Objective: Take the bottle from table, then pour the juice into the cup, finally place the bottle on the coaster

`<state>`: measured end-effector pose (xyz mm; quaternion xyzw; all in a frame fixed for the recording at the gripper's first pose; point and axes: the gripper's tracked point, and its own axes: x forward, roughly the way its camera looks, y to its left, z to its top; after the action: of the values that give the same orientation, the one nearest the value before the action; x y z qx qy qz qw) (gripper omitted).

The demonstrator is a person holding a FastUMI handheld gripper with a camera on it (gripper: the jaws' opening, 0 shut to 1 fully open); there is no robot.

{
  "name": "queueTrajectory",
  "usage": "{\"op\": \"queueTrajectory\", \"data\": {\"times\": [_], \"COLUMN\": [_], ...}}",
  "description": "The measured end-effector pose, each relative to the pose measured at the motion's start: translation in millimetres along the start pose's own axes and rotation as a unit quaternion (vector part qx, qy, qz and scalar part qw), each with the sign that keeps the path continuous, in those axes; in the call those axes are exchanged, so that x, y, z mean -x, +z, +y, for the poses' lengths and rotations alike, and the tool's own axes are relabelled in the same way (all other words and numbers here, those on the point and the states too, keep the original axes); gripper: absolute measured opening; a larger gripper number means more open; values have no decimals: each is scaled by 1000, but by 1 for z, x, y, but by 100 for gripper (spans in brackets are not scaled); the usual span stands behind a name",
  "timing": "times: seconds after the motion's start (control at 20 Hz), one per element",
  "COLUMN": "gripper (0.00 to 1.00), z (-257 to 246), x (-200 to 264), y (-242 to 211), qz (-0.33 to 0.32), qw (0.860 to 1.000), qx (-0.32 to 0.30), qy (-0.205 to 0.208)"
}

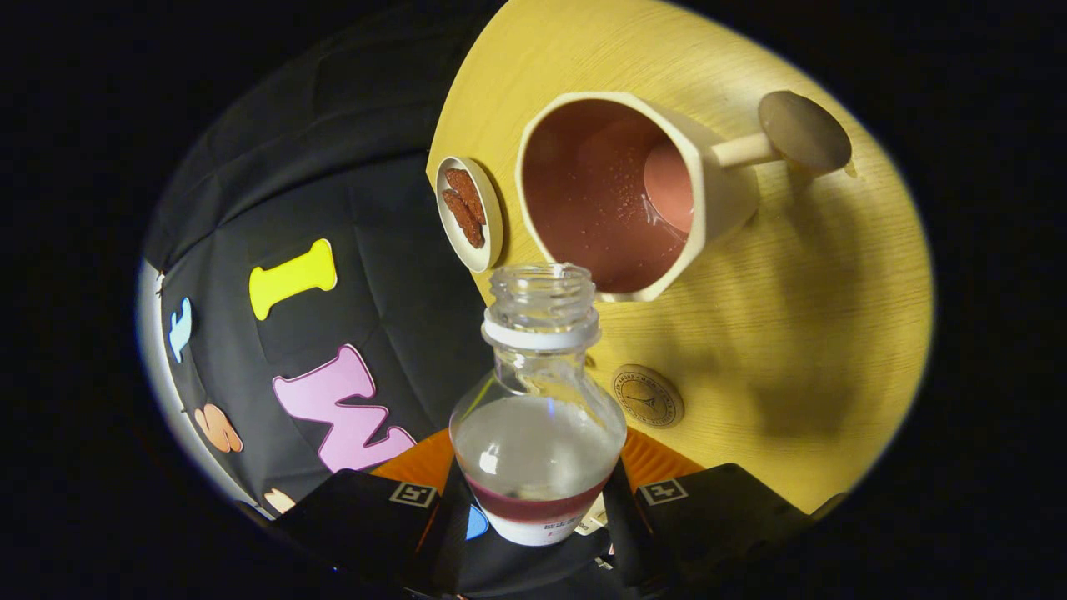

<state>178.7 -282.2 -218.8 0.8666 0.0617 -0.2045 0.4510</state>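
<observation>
1. Tongs (538,508) are gripping the bottle (538,417) — clamped on both sides, mouth nearing the cup (613,192).
2. Pouring looks underway; next, tipping further, then setting down on the coaster (648,396) right of the bottle.

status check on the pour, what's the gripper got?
Gripper shut on bottle, cap off, a little juice left. Cup just beyond the mouth, wet inside. Coaster bare beside bottle; nothing blocking.

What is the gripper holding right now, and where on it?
The gripper holds the bottle by its lower body, one finger pressing on each side.
</observation>
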Motion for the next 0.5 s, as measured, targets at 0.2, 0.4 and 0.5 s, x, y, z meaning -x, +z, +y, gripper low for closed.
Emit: {"op": "queueTrajectory", "data": {"times": [0.2, 0.4, 0.5], "gripper": [73, 73, 73], "z": [6, 12, 13], "x": [0, -1, -1], "y": [3, 3, 2], "qz": [-4, -5, -4], "qw": [999, 998, 997], "qx": [-38, -66, -77], "qy": [10, 18, 18]}}
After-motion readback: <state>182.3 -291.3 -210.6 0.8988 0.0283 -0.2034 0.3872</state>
